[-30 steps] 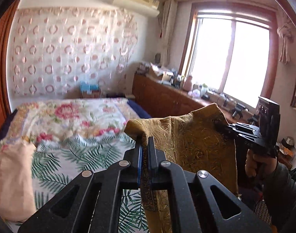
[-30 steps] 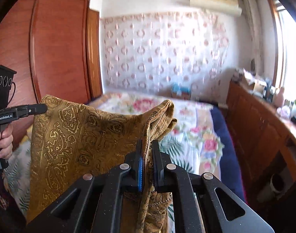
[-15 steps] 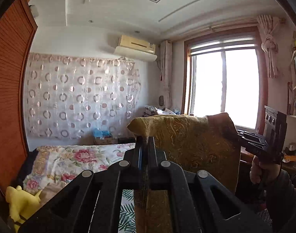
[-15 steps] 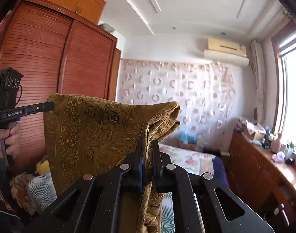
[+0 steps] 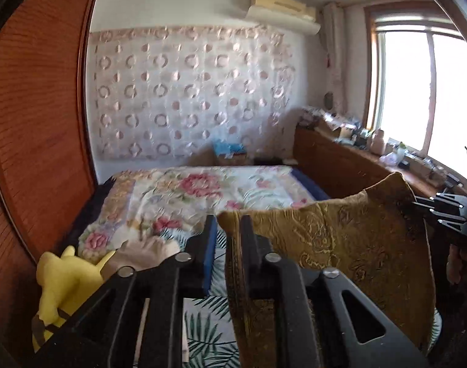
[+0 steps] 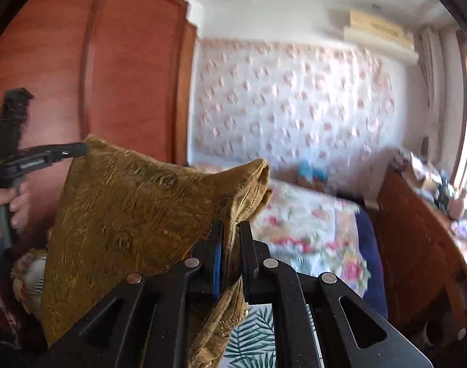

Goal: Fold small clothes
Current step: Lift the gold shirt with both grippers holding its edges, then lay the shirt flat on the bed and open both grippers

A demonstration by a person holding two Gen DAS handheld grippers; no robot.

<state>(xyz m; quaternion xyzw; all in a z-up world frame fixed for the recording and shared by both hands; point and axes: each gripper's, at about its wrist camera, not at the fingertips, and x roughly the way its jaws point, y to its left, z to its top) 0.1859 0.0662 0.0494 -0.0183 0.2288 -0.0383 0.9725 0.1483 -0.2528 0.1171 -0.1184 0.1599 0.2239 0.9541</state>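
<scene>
Step in hand: a gold patterned cloth is held up in the air by its top edge, spread between the two tools, above the foot of the bed. Folding proper looks not yet begun; judged as the spread-and-lay stage.

Left hand-held gripper: a gap shows between its fingers. The cloth's top corner sits against the right-side finger, clear of the blue pad on the left one. Cannot tell whether it has a real hold or the cloth merely hangs there. In the right wrist view this tool pinches the far corner of the cloth, fist below it.

Right hand-held gripper: fingers close together, bunched corner clamped between them, a gathered tuft poking out beyond the tips.

Next move, as I judge it: lower both corners level onto the bed ahead of the tools, top edge taut, so the cloth lands flat.

Surroundings: below and left of the left tool, a yellow plush toy and a pale pink garment lie on the bedspread; both could get caught under the cloth. Wardrobe further left. To the right, a cluttered wooden sideboard under the window, well apart.
</scene>
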